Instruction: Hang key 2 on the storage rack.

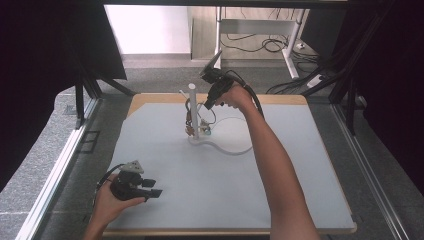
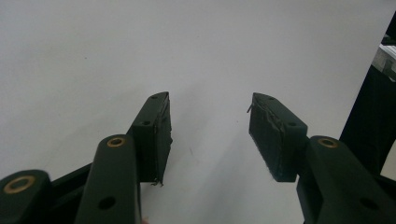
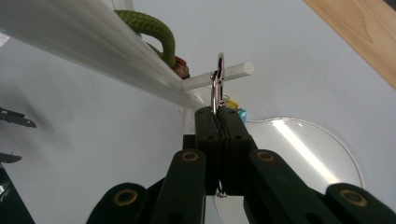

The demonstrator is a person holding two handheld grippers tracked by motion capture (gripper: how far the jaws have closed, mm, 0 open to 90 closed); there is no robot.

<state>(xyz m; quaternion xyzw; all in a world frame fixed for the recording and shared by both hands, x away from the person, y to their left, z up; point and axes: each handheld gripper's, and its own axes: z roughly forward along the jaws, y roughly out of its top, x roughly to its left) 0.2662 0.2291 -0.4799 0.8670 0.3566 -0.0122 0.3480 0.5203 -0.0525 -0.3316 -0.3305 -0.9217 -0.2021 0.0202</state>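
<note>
Premises: a laboratory-type recording cell. Evidence: grey-topped worktable (image 1: pixel 150 150) enclosed by black curtains (image 1: pixel 45 50) on an aluminium frame (image 1: pixel 55 170); grey carpet (image 1: pixel 30 190); beyond the fingers, a desk frame (image 1: pixel 260 25) with loose cables (image 1: pixel 265 45).

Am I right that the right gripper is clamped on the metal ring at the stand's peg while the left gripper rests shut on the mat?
Not quite. The left gripper is open, with nothing between its jaws, as the left gripper view shows. The rest holds: the right gripper is clamped on the metal ring at the stand's peg, and the left rests low on the mat.
</note>
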